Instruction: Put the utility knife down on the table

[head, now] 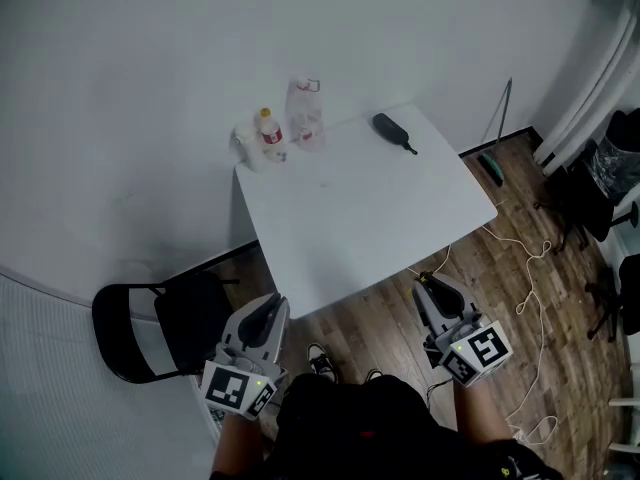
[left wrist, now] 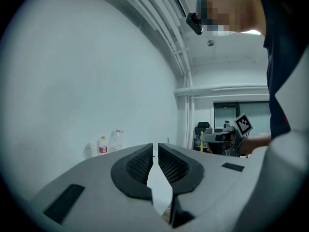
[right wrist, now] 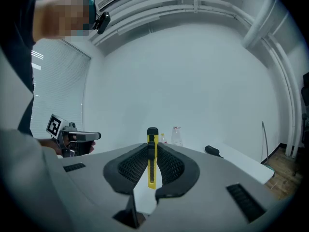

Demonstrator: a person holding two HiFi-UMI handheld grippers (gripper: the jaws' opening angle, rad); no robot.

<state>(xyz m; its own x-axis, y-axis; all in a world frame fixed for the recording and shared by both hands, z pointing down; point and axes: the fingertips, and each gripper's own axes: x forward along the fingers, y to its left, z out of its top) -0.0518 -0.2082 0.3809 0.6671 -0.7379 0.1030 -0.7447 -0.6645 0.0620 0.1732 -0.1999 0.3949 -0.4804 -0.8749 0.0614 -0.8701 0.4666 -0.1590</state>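
A yellow utility knife with a black slider stands upright between the pads of my right gripper, which is shut on it. In the head view that gripper hovers over the wooden floor just off the near edge of the white table, with the knife's yellow tip poking out in front. My left gripper hangs off the table's near left corner. Its jaws are closed together with nothing between them.
At the table's far left stand a small red-labelled bottle and a clear plastic bottle. A black handled object lies at the far right. A black folding chair is on the left, and cables trail across the floor on the right.
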